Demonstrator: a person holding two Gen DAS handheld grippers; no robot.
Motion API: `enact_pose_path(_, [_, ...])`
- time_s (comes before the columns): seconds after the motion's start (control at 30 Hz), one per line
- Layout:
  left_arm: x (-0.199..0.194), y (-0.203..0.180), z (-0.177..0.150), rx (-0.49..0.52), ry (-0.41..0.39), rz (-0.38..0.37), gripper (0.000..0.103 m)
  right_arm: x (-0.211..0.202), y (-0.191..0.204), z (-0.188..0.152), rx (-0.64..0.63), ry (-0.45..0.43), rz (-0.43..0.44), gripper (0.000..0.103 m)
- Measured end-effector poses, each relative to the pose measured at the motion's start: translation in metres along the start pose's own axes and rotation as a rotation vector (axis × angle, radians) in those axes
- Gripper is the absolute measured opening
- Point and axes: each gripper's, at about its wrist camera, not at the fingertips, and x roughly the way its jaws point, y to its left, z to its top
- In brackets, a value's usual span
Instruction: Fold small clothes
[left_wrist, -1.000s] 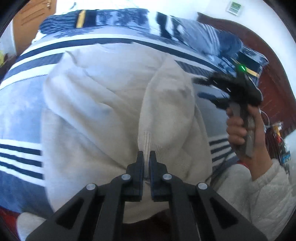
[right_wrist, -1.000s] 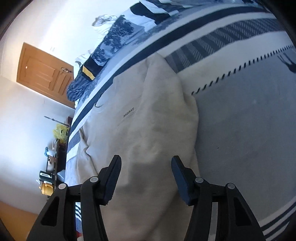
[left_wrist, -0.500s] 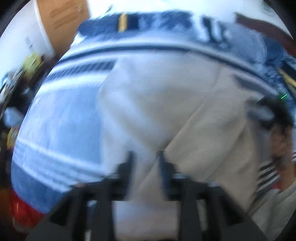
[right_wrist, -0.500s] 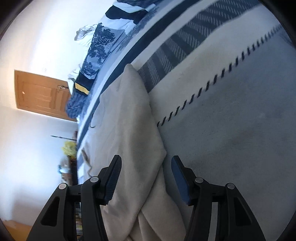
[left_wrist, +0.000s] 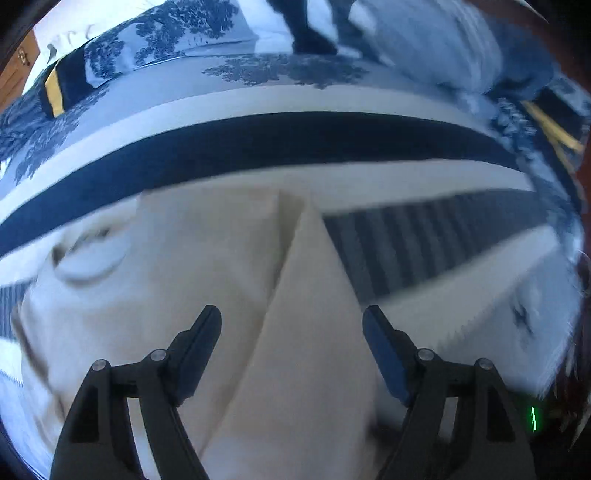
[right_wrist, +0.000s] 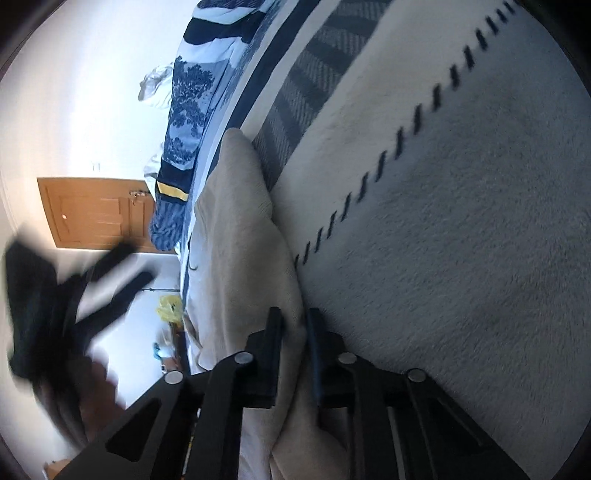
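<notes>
Cream knit sweater (left_wrist: 207, 280), soft, ribbed neckline, folded flap forming a pointed wedge; lies on striped blue-and-white bedspread (right_wrist: 461, 221), fleecy, dashed stitching. Left gripper (left_wrist: 291, 325): jaws just opened wide, above the flap, nothing pinched. Right gripper (right_wrist: 293, 325): jaws just closed, clamping the sweater's edge. Beyond: patterned pillows (left_wrist: 177, 40), wooden door (right_wrist: 96, 212).

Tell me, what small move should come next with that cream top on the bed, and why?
Probably the right gripper, whose jaws have just been closing on the edge of the cream top, should lift that edge and carry it across the garment. The left gripper, whose jaws have just been opening, hangs above the cloth with nothing pinched, so only the right one has a hold.
</notes>
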Motion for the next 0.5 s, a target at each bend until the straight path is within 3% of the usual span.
enact_pose_path(0.07, [0.029,-0.008,0.017,0.015,0.051,0.037,0.077,-0.002,-0.001,0.001,0.013,0.005,0.023,0.013])
enact_pose_path(0.13, [0.051,-0.010,0.024,0.004,0.083,0.073,0.065,-0.002,-0.003,0.002,0.039,0.021,0.069,0.013])
enact_pose_path(0.2, [0.055,-0.009,0.025,-0.035,0.103,0.034,0.025,-0.002,-0.007,0.004,0.084,0.027,0.140,0.015])
enact_pose_path(0.23, [0.051,-0.007,0.024,-0.058,0.094,-0.015,0.012,-0.001,-0.009,0.005,0.097,0.031,0.167,0.015])
enact_pose_path(0.27, [0.045,-0.004,0.024,-0.076,0.087,-0.068,0.006,0.001,-0.009,0.005,0.104,0.041,0.178,0.015])
enact_pose_path(0.4, [0.016,0.014,0.025,-0.132,0.050,-0.210,0.005,0.014,-0.010,0.003,0.134,0.069,0.182,0.015])
enact_pose_path(0.5, [0.004,0.035,0.028,-0.179,0.044,-0.241,0.005,0.016,-0.006,0.004,0.119,0.064,0.182,0.015])
